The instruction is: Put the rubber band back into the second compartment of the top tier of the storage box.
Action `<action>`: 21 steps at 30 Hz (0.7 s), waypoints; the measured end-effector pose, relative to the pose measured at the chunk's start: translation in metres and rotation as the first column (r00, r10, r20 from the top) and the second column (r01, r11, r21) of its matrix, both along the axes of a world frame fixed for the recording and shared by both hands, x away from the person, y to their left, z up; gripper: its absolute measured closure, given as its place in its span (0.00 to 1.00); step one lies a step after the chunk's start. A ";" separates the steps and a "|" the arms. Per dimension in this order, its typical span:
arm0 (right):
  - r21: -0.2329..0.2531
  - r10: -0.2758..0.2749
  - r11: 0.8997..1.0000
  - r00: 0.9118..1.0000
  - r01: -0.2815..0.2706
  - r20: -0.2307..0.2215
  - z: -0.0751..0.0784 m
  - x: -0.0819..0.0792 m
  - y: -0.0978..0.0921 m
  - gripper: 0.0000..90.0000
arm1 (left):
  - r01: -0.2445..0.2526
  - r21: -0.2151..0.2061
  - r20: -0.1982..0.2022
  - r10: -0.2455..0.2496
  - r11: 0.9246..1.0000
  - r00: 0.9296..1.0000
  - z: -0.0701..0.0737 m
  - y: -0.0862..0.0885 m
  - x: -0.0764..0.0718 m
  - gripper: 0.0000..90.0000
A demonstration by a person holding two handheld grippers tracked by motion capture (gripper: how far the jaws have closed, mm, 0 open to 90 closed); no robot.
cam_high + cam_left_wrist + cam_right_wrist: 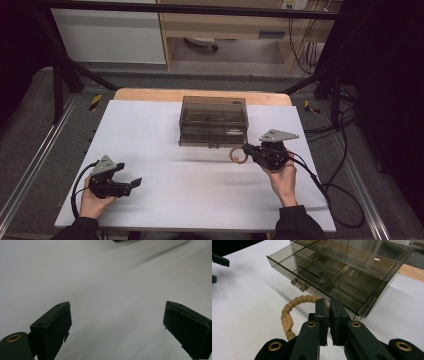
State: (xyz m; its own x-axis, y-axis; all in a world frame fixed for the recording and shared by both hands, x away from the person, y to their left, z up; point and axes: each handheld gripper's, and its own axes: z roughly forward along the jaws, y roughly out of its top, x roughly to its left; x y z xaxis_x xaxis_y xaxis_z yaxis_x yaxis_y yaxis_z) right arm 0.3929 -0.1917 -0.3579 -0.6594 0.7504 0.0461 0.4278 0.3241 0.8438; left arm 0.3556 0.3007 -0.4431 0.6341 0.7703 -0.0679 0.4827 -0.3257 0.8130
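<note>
A smoky clear plastic organizer box [213,121] [352,272] stands at the table's far middle, its drawer [312,267] pulled partly out with divided compartments showing. My right gripper [248,150] [328,305] is shut on a tan braided bracelet [238,155] [298,312], held just in front of the box's right front corner, above the white table. The bracelet's loop hangs to the left of the jaws. My left gripper [134,183] [116,322] is open near the table's front left, low over the bare white surface, with nothing between its fingers.
The white table top [175,170] spreads wide between the two hands. A wooden edge [150,94] shows behind the box. Cables [340,190] trail off the right side onto the grey floor.
</note>
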 end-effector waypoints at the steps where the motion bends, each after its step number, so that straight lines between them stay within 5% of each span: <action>1: -0.002 0.002 1.000 1.000 -0.002 0.001 0.001 0.001 0.000 0.95 | 0.001 0.000 0.000 -0.001 1.000 1.000 0.000 0.000 0.000 0.08; 21: -0.006 -0.002 1.000 1.000 0.002 0.003 0.012 0.019 0.019 0.95 | 0.001 -0.001 -0.001 -0.001 1.000 1.000 0.000 0.000 0.000 0.08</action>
State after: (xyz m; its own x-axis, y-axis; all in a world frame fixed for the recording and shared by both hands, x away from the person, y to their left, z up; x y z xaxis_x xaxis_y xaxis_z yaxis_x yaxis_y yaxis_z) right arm 0.4117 -0.1729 -0.3461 -0.6578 0.7522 0.0394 0.4259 0.3282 0.8431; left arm 0.3557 0.3006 -0.4432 0.6350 0.7694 -0.0694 0.4834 -0.3256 0.8126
